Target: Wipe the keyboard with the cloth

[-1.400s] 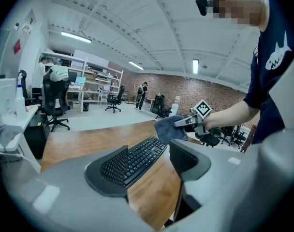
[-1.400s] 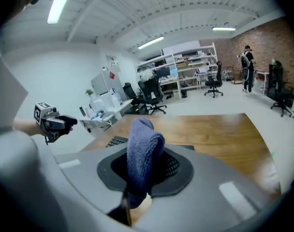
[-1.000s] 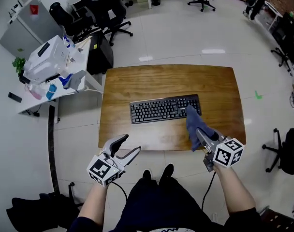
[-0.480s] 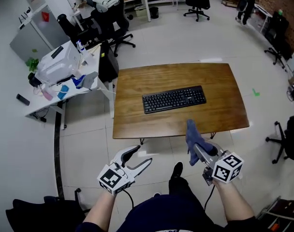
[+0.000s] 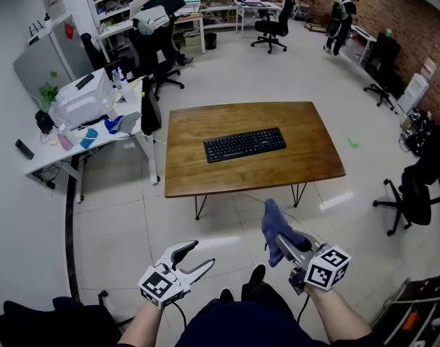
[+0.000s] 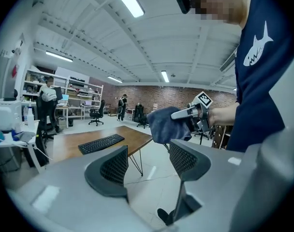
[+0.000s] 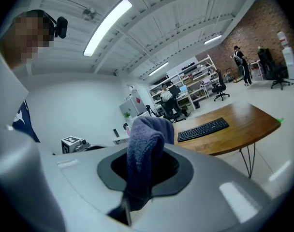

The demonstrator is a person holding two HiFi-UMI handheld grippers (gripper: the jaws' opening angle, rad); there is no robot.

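A black keyboard (image 5: 244,144) lies near the middle of a wooden table (image 5: 307,132); it also shows as the keyboard (image 6: 101,143) in the left gripper view and the keyboard (image 7: 203,129) in the right gripper view. My right gripper (image 5: 279,241) is shut on a dark blue cloth (image 5: 274,226), which hangs bunched between the jaws as the cloth (image 7: 145,151). The left gripper (image 5: 193,257) is open and holds nothing. Both grippers are well back from the table, over the floor, with the cloth (image 6: 166,124) in sight of the left gripper.
A cluttered white desk (image 5: 82,132) with a printer stands left of the table. Office chairs (image 5: 162,45) and shelves fill the back of the room. Another chair (image 5: 408,194) is at the right. A person (image 5: 341,16) stands far back.
The person has stepped back from the table. Both grippers, once at the table's near edge, now hang over the floor; the cloth has come off the keyboard's right end.
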